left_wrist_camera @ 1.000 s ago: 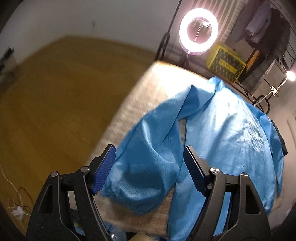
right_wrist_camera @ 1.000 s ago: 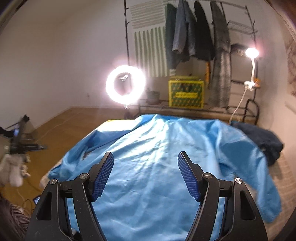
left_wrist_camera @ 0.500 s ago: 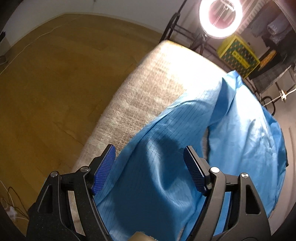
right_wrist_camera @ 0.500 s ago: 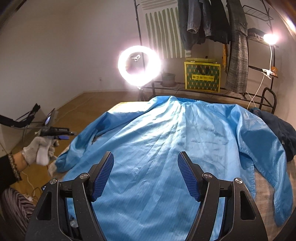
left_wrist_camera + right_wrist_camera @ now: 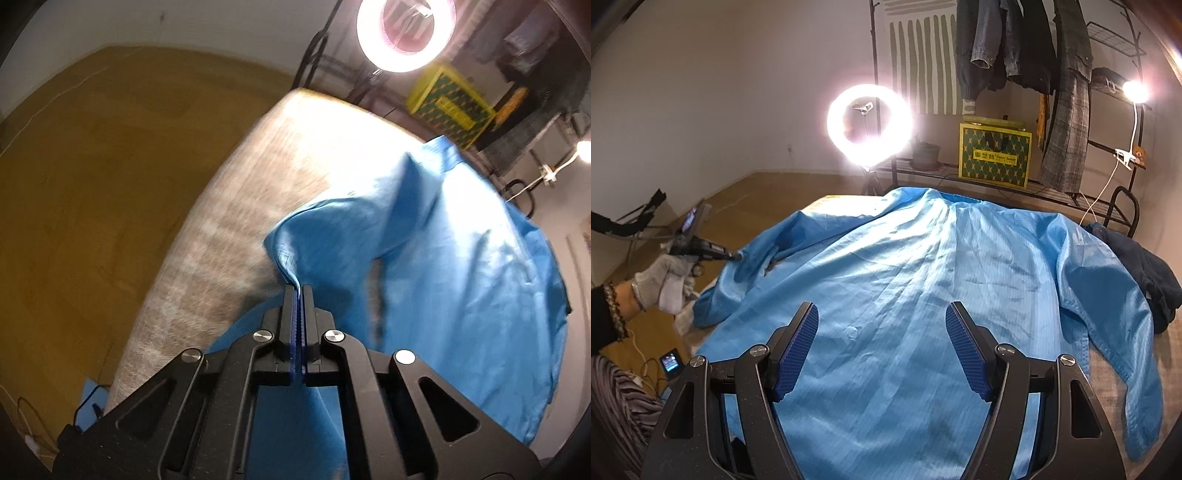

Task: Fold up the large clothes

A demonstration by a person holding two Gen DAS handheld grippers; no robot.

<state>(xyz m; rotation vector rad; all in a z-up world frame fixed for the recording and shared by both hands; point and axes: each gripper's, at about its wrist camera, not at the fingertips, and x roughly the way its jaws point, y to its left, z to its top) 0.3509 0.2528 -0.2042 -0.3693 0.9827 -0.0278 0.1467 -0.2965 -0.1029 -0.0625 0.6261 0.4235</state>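
A large light-blue coat [image 5: 923, 277] lies spread, back up, on a beige bed [image 5: 240, 221]. In the left wrist view my left gripper [image 5: 297, 295] has its jaws closing tight on a raised fold of the coat's left sleeve [image 5: 332, 236], with the fabric pinched between the pads. The right wrist view shows that same gripper [image 5: 737, 255] in a gloved hand [image 5: 661, 277] at the sleeve. My right gripper [image 5: 882, 350] hovers open above the lower back of the coat, nothing between its blue pads [image 5: 967, 354].
A dark garment [image 5: 1145, 269] lies on the bed's right side. Beyond the bed stand a lit ring light [image 5: 870, 123], a yellow box [image 5: 995, 155] on a low shelf and a rack of hanging clothes [image 5: 1015, 44]. Wood floor [image 5: 92, 184] lies left of the bed.
The left gripper came down onto the sleeve and its jaws went from wide open to shut on a fold, which now stands up. The right gripper stays open over the coat.
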